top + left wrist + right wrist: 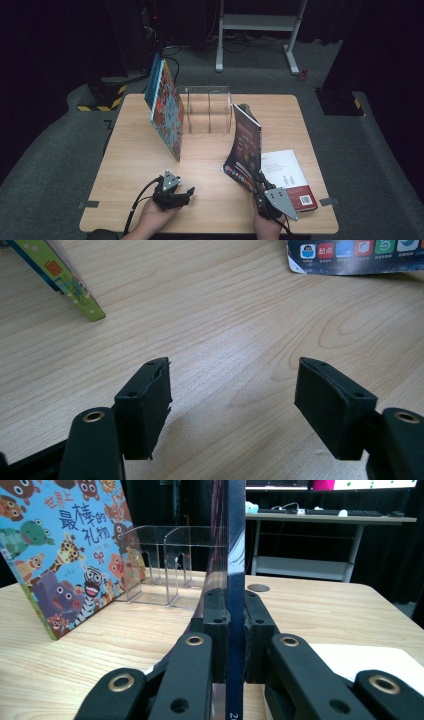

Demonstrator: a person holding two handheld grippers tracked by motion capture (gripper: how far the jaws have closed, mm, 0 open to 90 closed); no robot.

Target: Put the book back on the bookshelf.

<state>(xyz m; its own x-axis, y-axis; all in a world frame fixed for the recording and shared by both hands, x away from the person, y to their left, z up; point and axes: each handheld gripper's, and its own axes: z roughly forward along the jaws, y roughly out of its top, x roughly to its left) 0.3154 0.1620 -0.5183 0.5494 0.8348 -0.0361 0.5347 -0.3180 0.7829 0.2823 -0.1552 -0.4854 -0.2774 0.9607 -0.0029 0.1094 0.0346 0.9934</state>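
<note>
On the wooden table (210, 150), my right tongs (234, 630) pinched a thin magazine (245, 145) upright beside the clear rack (209, 107), my left tongs (232, 400) spread empty, near a picture book (60, 555) titled "最棒的礼物".

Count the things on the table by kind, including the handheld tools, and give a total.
Books: 3 – the picture book leaning on the rack, the dark book held upright in the right tool, the white book lying flat.
Clear rack: 1
Tools: 2 – the right one and the left tool, open.
Total: 6
</note>
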